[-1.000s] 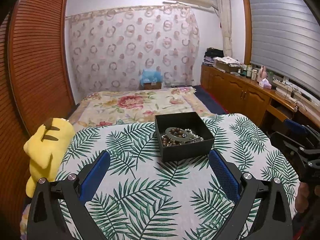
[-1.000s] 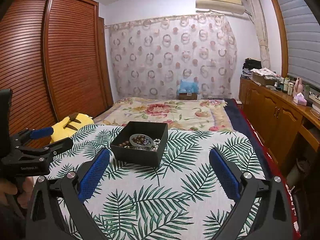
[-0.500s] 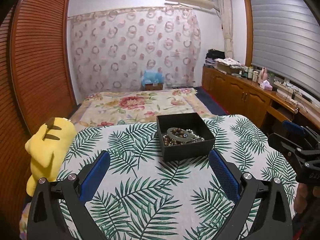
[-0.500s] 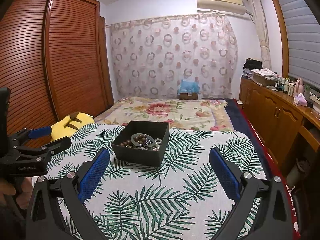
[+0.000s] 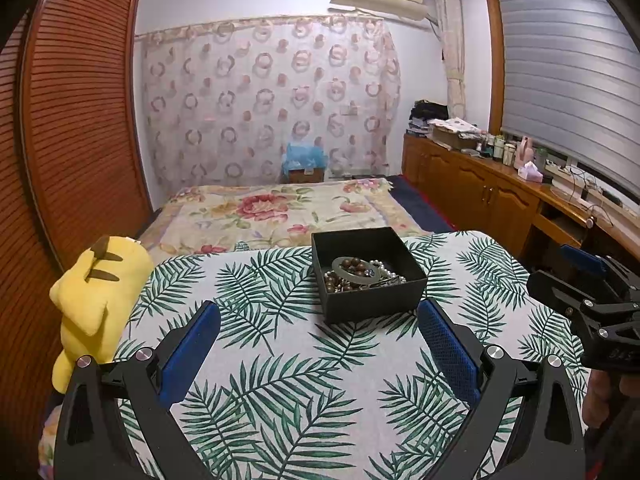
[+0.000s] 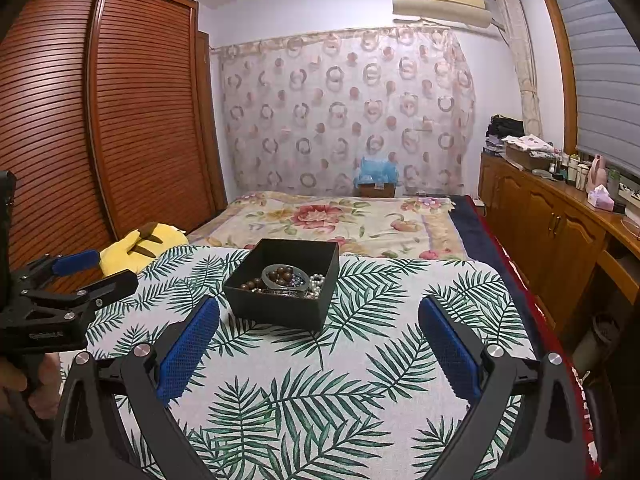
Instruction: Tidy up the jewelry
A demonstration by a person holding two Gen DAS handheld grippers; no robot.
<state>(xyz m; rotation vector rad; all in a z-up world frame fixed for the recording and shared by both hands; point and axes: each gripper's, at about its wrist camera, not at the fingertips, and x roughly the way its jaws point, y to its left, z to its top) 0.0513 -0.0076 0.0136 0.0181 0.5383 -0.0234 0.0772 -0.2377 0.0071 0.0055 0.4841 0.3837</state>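
A black open box (image 5: pixel 372 304) stands on the palm-leaf tablecloth (image 5: pixel 280 360). It holds a pile of jewelry (image 5: pixel 358 274): a grey-green bangle, brown wooden beads and white pearls. The box (image 6: pixel 280 310) and the jewelry (image 6: pixel 286 280) also show in the right wrist view. My left gripper (image 5: pixel 319 314) is open and empty, a little short of the box. My right gripper (image 6: pixel 319 308) is open and empty, also just short of the box. Each gripper shows at the edge of the other's view, the right one (image 5: pixel 576 276) and the left one (image 6: pixel 88 270).
A yellow plush toy (image 5: pixel 96 300) lies at the table's left edge. A bed with a floral cover (image 5: pixel 272 212) is behind the table. A wooden wardrobe (image 6: pixel 100 140) stands at the left and a wooden sideboard (image 5: pixel 500 196) with small items at the right.
Both grippers have risen and drawn back slightly, so the box sits a little lower in both views. Both stay open and the box has not moved.
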